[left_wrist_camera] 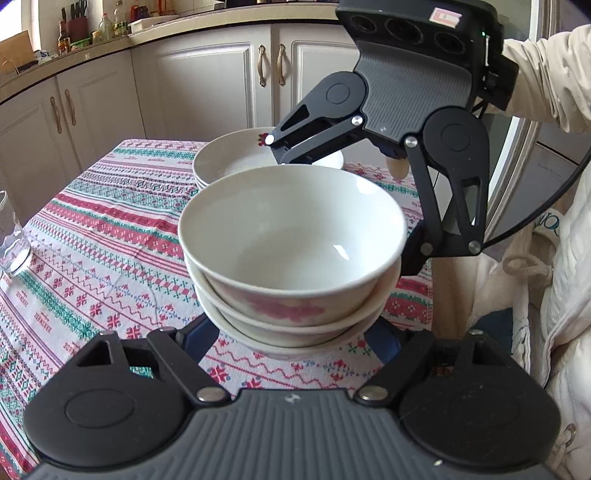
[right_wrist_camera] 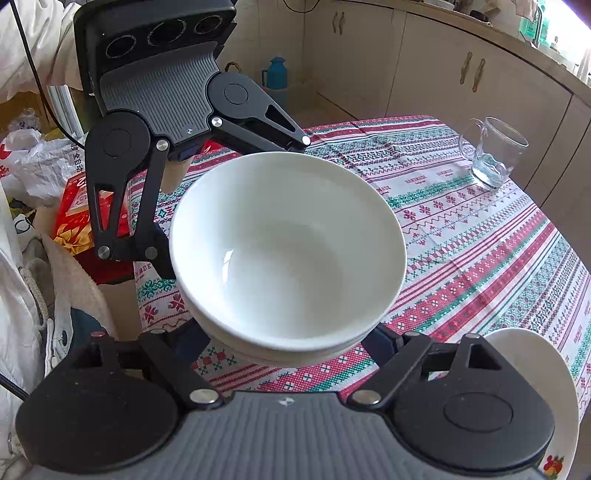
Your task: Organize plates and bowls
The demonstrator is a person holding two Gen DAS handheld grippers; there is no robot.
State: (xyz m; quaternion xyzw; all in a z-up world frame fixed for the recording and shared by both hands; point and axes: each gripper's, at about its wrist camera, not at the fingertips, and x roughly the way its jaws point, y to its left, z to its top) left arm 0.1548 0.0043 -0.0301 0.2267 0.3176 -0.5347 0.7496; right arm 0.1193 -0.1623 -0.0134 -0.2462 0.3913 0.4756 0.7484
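Now both hand-held grippers, left [left_wrist_camera: 291,332] and right [right_wrist_camera: 284,343], grasp the bowl stack [left_wrist_camera: 291,236] from opposite sides above the bench [left_wrist_camera: 92,236]. Keep it level, move both together, and set it gently near the plates [left_wrist_camera: 221,162].

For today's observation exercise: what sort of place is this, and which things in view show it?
Most likely a home kitchen with a dining table: cream cabinets under a countertop holding bottles, a patterned tablecloth, and stacked bowls.

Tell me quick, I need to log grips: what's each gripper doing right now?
Left gripper: closed on the stack of bowls.
Right gripper: closed on the same stack, from the opposite side.
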